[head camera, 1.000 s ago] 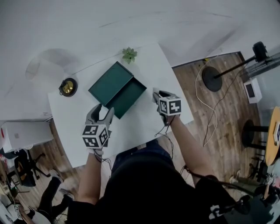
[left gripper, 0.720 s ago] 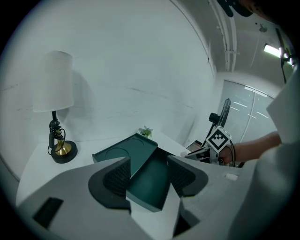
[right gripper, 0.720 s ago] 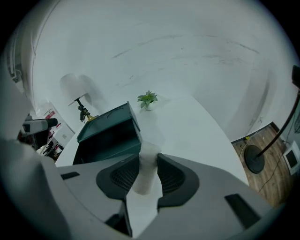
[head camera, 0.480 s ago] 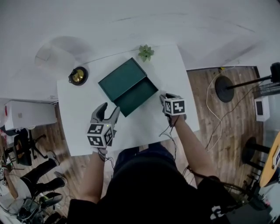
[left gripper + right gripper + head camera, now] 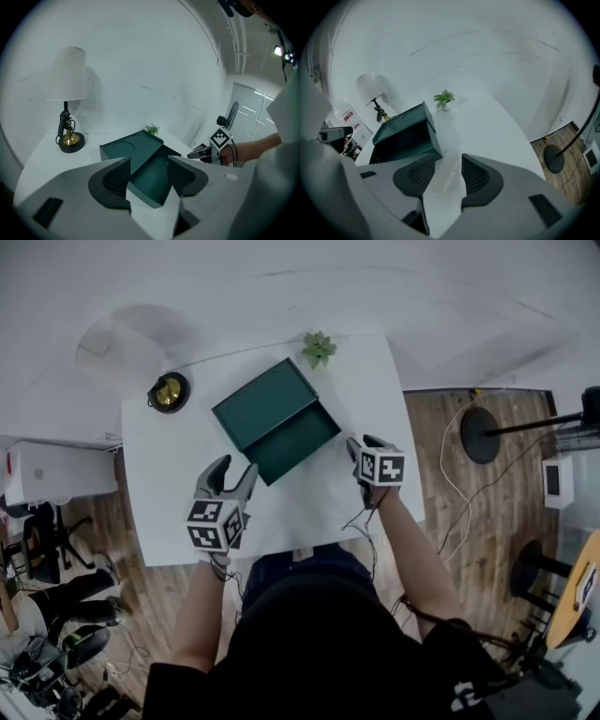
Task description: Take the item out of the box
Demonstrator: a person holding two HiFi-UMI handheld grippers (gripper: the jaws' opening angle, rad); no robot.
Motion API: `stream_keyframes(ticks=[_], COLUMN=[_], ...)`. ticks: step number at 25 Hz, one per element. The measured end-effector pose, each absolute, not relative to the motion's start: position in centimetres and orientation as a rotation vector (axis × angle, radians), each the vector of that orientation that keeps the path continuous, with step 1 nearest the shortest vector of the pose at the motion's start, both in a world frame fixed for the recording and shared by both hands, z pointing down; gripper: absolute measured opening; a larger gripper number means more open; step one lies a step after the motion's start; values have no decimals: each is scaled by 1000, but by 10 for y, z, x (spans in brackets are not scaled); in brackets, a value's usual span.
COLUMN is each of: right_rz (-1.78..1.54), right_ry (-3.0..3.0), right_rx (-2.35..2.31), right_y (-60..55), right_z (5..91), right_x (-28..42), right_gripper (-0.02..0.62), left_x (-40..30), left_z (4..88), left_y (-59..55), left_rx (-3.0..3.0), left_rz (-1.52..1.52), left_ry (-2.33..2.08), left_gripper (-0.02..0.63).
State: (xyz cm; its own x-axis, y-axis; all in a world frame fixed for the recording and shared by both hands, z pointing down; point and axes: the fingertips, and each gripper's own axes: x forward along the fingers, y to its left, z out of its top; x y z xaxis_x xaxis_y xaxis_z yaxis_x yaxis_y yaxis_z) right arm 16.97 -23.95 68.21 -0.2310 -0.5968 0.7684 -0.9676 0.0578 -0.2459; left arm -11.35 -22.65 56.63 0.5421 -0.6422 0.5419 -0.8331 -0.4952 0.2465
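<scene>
Currently, at the upper left of the head view a lamp with a brass base stands on the white table. Below it, at lower left of the tabletop, the left gripper is held with its jaws apart and nothing between them; its own view shows only the table and the near corner of the box beyond the gap. The dark green box lies at the centre of the table, set diagonally, with its flat paler half toward the upper left and its darker open half toward the lower right. A small green plant stands at the top edge of the table, just above the box. To the right of the box, the right gripper points at the tabletop with its jaws opening. In the right gripper view a pale flat item lies on the table between those jaws, just outside the box's lower right corner; the pads do not appear to press it.
</scene>
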Motion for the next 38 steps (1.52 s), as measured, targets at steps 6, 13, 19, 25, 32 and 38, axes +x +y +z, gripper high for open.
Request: stream_keyframes(ticks=[6,13,19,25,32,38], right_rz=[852,439,114,-99,-354,-408], right_ry=[-2005,-2151,-2249,-2346,-2411,-2441], right_rx=[1685,1861,1931,1951,1980,2009], right_y=[-253,-265,-252,-237,-216,-208], right_z=[617,499,407,344,270,246], right_x=[175,171,154,135,126,128], right_gripper=[146,95,35,6,5,5], left_x=[-113,-120,-124,-119,-127,-130], left_z=[542,484,420,355,275,244], left_y=[-233,-250,-250,-251,-247,-237], left_rx=[2344,2432,2513,2612,2749,2792], left_rz=[481,355,222,75,-51,-133], left_ry=[-1218,-1322,-1393,-1432,-1534,-1574], left_gripper=[239,227,219,212,205,196])
